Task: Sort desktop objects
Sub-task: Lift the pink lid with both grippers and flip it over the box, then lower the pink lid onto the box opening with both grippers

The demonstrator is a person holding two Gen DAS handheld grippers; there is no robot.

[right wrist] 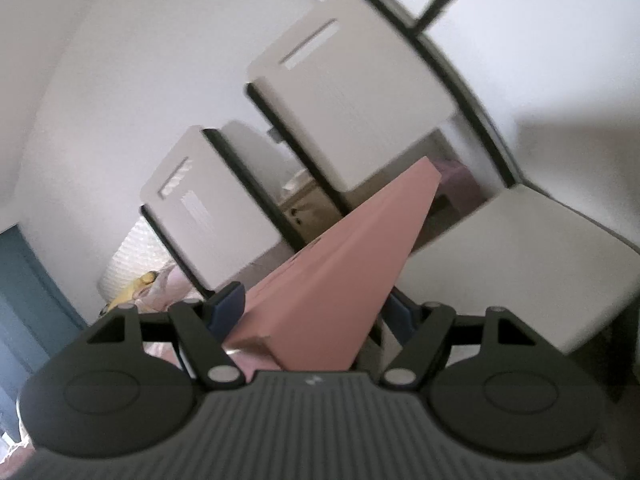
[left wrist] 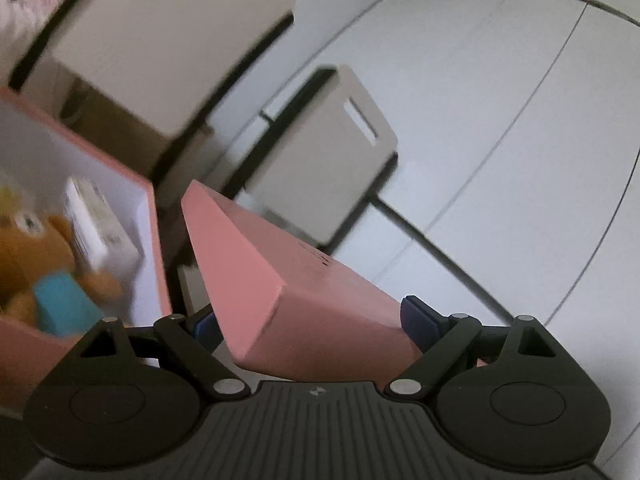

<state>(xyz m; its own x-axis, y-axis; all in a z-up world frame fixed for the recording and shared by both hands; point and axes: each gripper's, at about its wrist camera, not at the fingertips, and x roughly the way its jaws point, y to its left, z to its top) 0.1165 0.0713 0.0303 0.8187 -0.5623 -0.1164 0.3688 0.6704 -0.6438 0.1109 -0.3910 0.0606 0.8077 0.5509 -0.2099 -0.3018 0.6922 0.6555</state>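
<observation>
Floor: we are seeing pale floor tiles [left wrist: 500,92] with thin dark joints filling the right of the left wrist view.
Chairs: we are looking at two beige chairs [left wrist: 332,152] with slotted backs and dark frames, standing on the tiles; in the right wrist view the same chairs [right wrist: 348,88] are showing tilted and blurred.
Open box: we are finding a pink box [left wrist: 150,216] with a white inside at the left of the left wrist view, just beside the lid, a gap between them.
Pink lid: we are holding a flat pink lid [left wrist: 304,288] from both ends, off the floor; its long axis is running away from each camera, and in the right wrist view the lid [right wrist: 340,276] is tapering up and right toward the chairs.
Writing: we are making out small dark marks on the lid's top face, too blurred to read.
Left hand-held gripper [left wrist: 308,320]: we are clamping it wide across the lid's end, blue pads pressing both sides.
Right hand-held gripper [right wrist: 316,308]: we are gripping the lid's other end, narrower.
Contents: we are seeing a brown plush bear [left wrist: 36,248], a white carton [left wrist: 100,232] and a teal block [left wrist: 64,304] inside the open box.
</observation>
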